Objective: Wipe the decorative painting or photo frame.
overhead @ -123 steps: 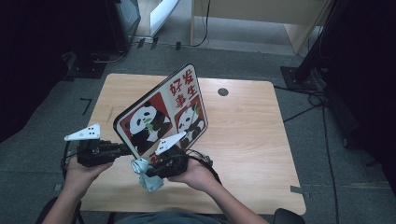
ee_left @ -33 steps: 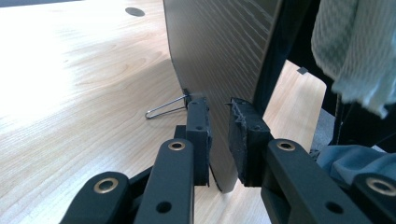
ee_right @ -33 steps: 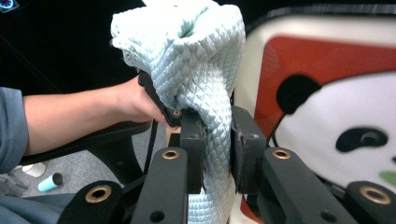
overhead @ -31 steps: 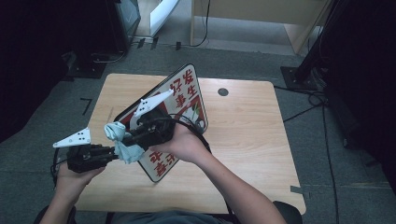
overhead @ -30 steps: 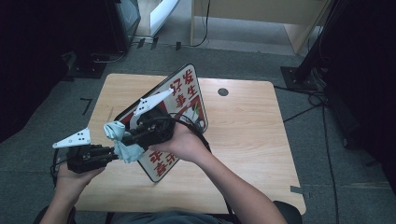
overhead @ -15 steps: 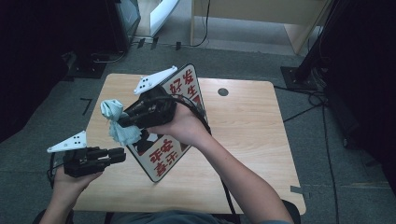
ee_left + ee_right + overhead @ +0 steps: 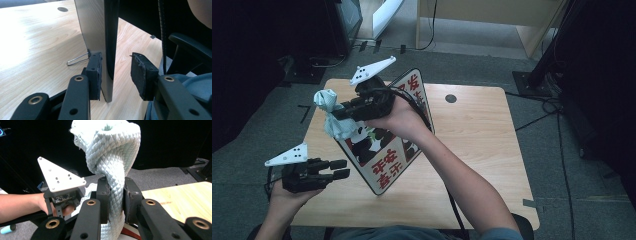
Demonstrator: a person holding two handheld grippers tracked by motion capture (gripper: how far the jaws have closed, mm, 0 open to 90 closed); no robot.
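A panda sign board with red characters stands upright on the table. My right gripper is raised over the table's far left and is shut on a pale blue-green quilted cloth, which bunches above and below the pads. In the right gripper view the cloth is pinched between both pads. My left gripper is low at the near left. Its jaws have just been opening; the board's edge stands between them, and the right pad is clear of it.
The wooden table has a round cable hole at the back. A wire leg props the board from behind. A chair armrest lies near the table's front edge. Dark equipment and cables surround the table.
My right gripper has carried the cloth up and toward the far left, away from my left gripper. The left gripper's jaws have spread apart around the board's edge.
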